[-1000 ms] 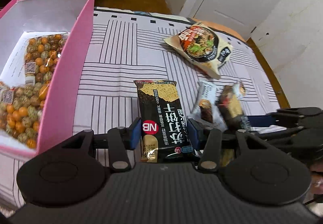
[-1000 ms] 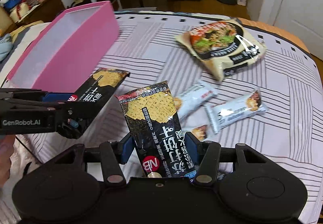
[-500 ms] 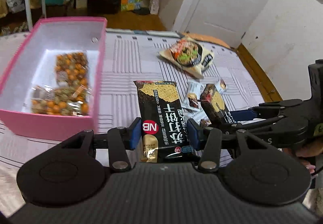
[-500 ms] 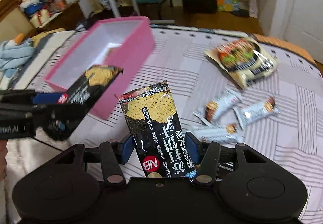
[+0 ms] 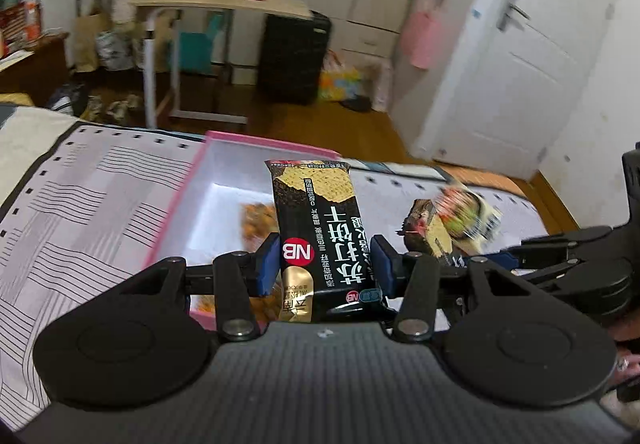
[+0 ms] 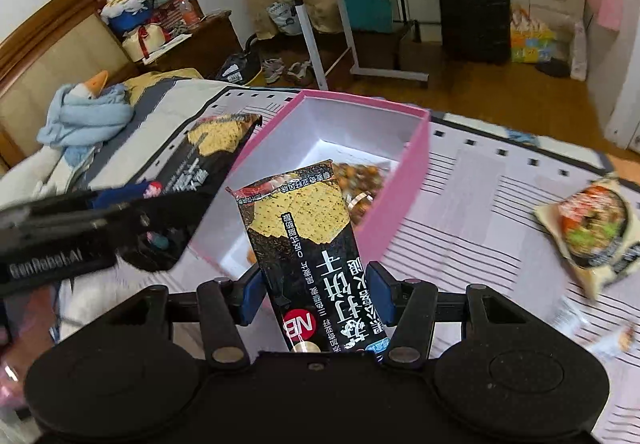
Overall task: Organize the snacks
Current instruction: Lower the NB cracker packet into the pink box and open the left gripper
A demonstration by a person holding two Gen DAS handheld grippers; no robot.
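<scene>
Covering the whole work surface is one striped bedspread (image 6: 500,203), white with dark line blocks. On it sits one pink box (image 6: 404,179), open at the top with a white inside; in the right wrist view one bag of orange and brown nuts (image 6: 360,175) lies on its floor, and the rest of the floor is hidden behind the packets. To the right of the box, well apart from it, lies one noodle packet (image 6: 592,228) printed with a bowl picture. Near the lower right edge of that view at least one small white bar (image 6: 616,340) shows, too blurred to count further.

Two black cracker packets are in the air, one per claw. The left gripper (image 5: 324,264) clamps its blue pads on the sides of the first cracker packet (image 5: 320,228), which stands upright in front of the box's right half. The right gripper (image 6: 316,288) pinches the second cracker packet (image 6: 308,240) the same way, its top end reaching over the box's near rim. In the right wrist view the left claw and its packet sit just left of the box.
</scene>
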